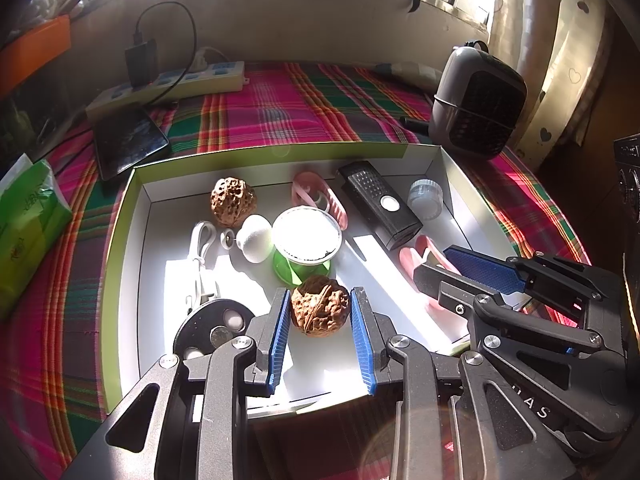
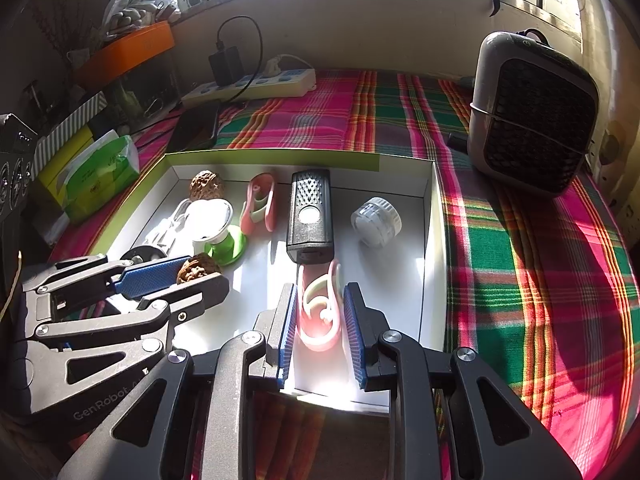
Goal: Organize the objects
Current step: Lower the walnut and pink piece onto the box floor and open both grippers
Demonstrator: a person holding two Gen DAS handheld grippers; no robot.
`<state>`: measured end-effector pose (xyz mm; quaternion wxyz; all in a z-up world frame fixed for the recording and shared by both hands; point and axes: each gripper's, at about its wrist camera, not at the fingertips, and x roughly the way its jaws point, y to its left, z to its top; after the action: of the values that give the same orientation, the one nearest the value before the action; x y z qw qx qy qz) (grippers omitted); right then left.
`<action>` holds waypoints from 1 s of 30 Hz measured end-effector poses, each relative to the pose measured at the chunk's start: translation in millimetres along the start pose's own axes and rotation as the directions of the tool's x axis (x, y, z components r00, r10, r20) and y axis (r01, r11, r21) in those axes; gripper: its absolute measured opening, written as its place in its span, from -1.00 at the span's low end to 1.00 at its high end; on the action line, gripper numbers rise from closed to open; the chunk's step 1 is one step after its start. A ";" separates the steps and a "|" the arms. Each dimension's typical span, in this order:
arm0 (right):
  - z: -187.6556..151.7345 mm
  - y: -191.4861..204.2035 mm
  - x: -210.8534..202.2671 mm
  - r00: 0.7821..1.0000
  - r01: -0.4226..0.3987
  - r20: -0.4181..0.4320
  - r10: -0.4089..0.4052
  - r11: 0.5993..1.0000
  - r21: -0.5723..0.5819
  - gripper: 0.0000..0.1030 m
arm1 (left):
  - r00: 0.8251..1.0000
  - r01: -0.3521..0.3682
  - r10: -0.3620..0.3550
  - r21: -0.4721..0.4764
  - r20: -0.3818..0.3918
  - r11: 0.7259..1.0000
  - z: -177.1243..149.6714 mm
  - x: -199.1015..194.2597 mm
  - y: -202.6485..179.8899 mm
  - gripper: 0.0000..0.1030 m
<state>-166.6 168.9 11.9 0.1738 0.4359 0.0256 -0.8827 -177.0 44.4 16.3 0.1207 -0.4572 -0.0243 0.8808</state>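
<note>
A white box with a green rim (image 1: 124,240) lies on the plaid cloth. My left gripper (image 1: 320,320) is low inside it, with its blue pads pressed on both sides of a brown walnut (image 1: 320,306). The right wrist view shows that walnut (image 2: 198,272) between the left gripper's fingers (image 2: 204,274). My right gripper (image 2: 320,320) is shut on a pink clip (image 2: 320,312) near the box's front right. From the left wrist view the right gripper (image 1: 434,264) shows at the right, with the clip (image 1: 412,260) partly hidden by it.
In the box lie a second walnut (image 1: 233,201), another pink clip (image 1: 316,196), a black torch-like device (image 1: 378,204), a clear lid (image 1: 426,199), a white cup on a green base (image 1: 306,240), a white cable (image 1: 202,248) and a black disc (image 1: 216,328). A grey heater (image 1: 476,100) stands at the back right.
</note>
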 end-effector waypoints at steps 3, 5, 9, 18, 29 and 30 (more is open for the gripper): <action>-0.2 0.4 -1.1 1.000 0.008 0.004 -0.008 1.000 0.001 -0.37 | 1.000 -0.008 0.008 -0.002 0.001 1.000 -0.2 -0.8 0.8 -0.45; -0.3 -0.4 -2.1 1.000 0.007 0.007 -0.007 1.000 0.006 -0.33 | 1.000 -0.015 0.015 -0.002 0.002 1.000 -0.7 -1.3 1.1 -0.45; -1.0 -0.4 -3.2 1.000 0.014 0.008 -0.014 1.000 0.009 -0.31 | 0.999 -0.032 0.032 0.002 0.006 0.999 -1.4 -2.8 0.7 -0.45; -2.7 -0.1 -8.6 1.000 0.019 0.017 -0.019 0.999 0.026 -0.30 | 0.999 -0.045 0.045 0.006 0.020 0.999 -4.5 -11.6 -2.0 -0.44; -10.2 9.0 -26.3 0.997 0.051 0.056 -0.053 0.998 0.038 -0.20 | 0.989 -0.126 0.124 0.016 0.082 0.992 -13.2 -37.4 -9.9 -0.44; -11.2 9.7 -28.6 0.997 0.051 0.064 -0.053 0.998 0.038 -0.14 | 0.988 -0.127 0.125 0.012 0.087 0.992 -14.4 -39.7 -10.1 -0.44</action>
<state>-138.8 170.2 28.2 0.1434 0.4094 0.0153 -0.9009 -141.4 43.9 41.2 0.0677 -0.4186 0.0073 0.9056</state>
